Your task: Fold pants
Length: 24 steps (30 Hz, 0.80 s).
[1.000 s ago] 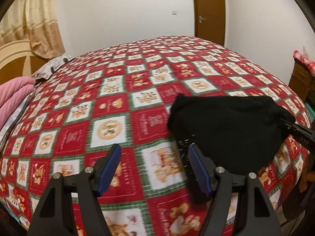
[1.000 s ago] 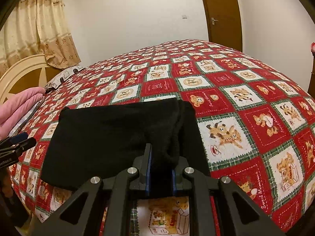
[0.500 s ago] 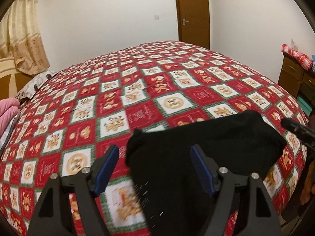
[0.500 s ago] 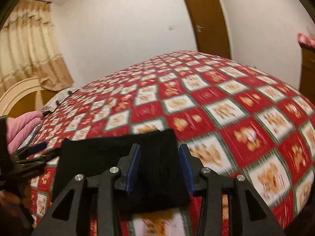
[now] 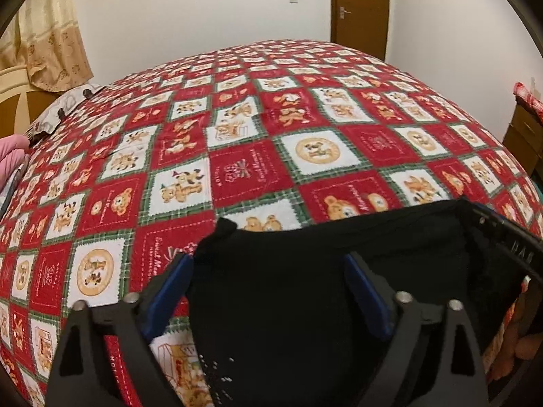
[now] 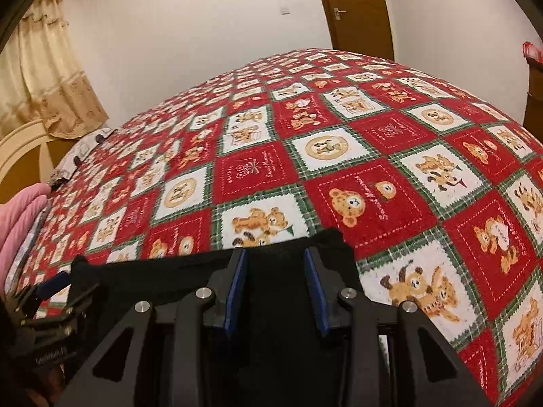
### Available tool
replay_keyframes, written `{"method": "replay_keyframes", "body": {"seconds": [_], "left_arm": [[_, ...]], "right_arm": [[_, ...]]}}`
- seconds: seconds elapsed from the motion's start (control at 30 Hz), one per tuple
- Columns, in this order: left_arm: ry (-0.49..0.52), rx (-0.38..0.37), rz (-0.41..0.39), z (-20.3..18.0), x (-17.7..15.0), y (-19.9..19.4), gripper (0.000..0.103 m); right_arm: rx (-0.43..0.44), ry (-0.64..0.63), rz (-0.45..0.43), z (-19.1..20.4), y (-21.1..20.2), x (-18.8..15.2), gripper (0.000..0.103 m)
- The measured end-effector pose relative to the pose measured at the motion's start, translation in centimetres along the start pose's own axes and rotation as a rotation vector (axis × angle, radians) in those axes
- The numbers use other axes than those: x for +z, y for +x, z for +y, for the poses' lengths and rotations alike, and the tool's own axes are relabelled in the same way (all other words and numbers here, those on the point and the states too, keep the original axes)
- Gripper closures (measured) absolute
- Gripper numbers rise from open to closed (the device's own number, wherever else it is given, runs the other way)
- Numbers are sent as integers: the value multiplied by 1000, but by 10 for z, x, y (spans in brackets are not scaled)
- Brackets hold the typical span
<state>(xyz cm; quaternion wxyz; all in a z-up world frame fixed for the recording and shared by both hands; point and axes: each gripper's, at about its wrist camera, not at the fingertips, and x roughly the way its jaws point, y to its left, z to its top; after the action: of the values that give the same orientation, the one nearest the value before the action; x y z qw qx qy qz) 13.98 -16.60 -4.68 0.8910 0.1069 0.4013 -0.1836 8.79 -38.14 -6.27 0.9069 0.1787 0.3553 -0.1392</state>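
A bedroom with pale walls holds a wide bed covered by a red, white and green bear-print quilt (image 5: pixel 264 142), which fills most of both views. Beyond the quilt's far edge, ahead of both tools, stands a brown wooden door (image 5: pixel 359 10). Far off to the left of the tools hang beige curtains (image 6: pixel 44 81) above a cream headboard (image 6: pixel 20 156), with a pink blanket (image 6: pixel 20 217) bunched at the left edge and a grey patterned pillow (image 5: pixel 64 108) just past it. To the right sits a wooden dresser (image 5: pixel 522 135).

The black pants (image 5: pixel 305 291) lie folded on the near edge of the quilt, directly under both tools. The left gripper (image 5: pixel 268 291) is spread wide, its blue pads straddling the pants' left portion, gripping nothing. The right gripper (image 6: pixel 275 288) is parted more narrowly over the pants' right end, with cloth between the pads but not pinched. Each tool's dark frame hides the nearest part of the cloth.
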Motion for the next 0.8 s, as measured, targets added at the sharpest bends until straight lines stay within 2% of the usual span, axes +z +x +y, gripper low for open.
{"method": "replay_keyframes", "body": {"seconds": [0.07,0.2,0.27,0.37,0.5,0.57,0.73,0.8], "left_arm": [[-27,-9,18,5,-1,7,0],[-111,-88,57,20,-1,18,0],[-125,-103,66,25,-5,17,0],[-113,-81,68,33,-15,9,0],[-111,-21,47,55,-25,-7,0],[-131,5,36,67,-28,-12,0],[-151,12,53,76,-32,-9,0],[-145,14,49,74,-33,-13,0]], "right_arm": [[-20,-17,-8,4,4,1,66],[-46,-51,-43,9,4,-3,66],[-54,-67,-47,11,2,-4,65],[-47,-84,-48,12,-8,-3,65],[-9,-97,-144,14,-50,-15,65],[-25,-127,-164,17,-63,-26,65],[-20,-57,-99,3,-60,-45,65],[-12,-30,-107,-1,-62,-49,65]]}}
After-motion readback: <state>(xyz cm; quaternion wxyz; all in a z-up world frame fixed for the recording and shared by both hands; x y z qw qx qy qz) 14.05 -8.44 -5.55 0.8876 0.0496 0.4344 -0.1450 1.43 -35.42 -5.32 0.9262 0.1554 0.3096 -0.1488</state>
